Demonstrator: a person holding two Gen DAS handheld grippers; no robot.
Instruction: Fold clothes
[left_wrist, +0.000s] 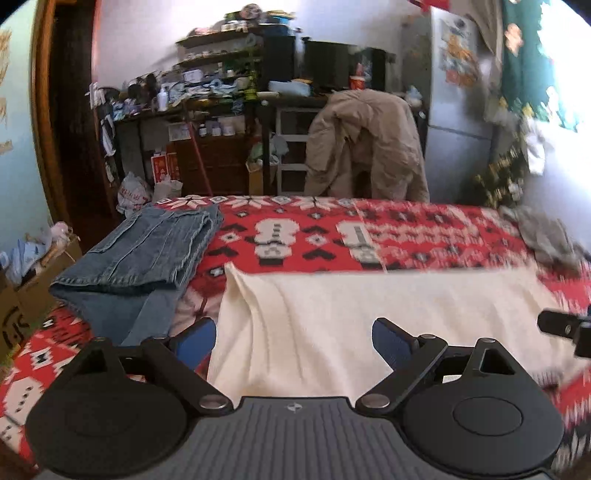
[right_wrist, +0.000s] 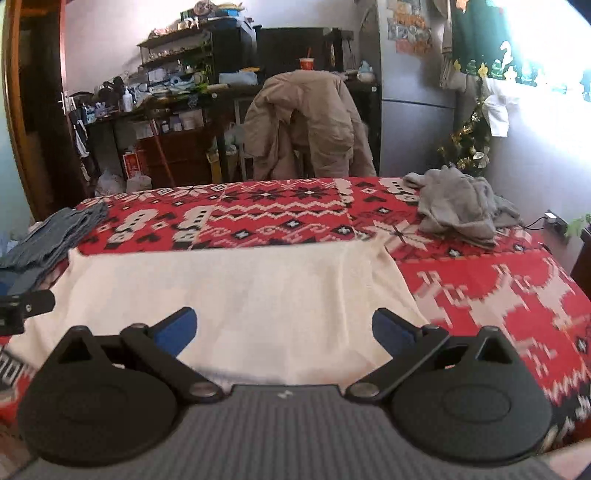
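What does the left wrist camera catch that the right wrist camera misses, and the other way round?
Only the left wrist view shows the folded jeans nearly whole, plus a cardboard box beside the bed. Only the right wrist view shows the crumpled grey garment clearly, and a cable and plug past the bed's far corner. Both show the white garment spread flat on the red patterned blanket, the beige coat draped over a chair, and open tongs: left tongs, right tongs.
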